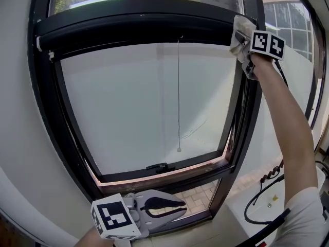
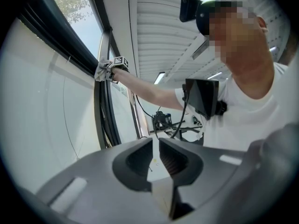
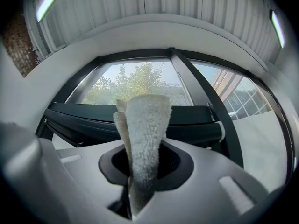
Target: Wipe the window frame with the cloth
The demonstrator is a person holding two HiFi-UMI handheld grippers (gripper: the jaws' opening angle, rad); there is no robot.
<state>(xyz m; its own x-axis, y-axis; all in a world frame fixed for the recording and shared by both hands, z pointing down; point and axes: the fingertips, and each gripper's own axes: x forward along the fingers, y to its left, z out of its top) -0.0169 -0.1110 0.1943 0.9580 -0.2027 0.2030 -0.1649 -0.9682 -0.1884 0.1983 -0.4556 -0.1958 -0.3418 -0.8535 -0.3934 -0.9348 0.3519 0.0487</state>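
The cloth point(image 1: 239, 31) is up high, at the top right corner of the window frame point(image 1: 139, 12). It looks to be pressed on the black bar there. The right gripper point(image 1: 245, 44) has the cloth pinched tight between its jaws. In the right gripper view the cloth point(image 3: 142, 134) sticks up out of the jaws like a fat roll, and its end points at the dark top bar point(image 3: 84, 120). From the cloth, the top bar runs a long way off to the left. The side bar point(image 1: 251, 107) runs straight down from the same corner. So I think the next wipe has to slide left along the top, or down the side. The right arm is stretched up and is the near one. The left gripper point(image 1: 167, 206) is far away, low down by the bottom of the window. Its jaws are pulled together with nothing in them.
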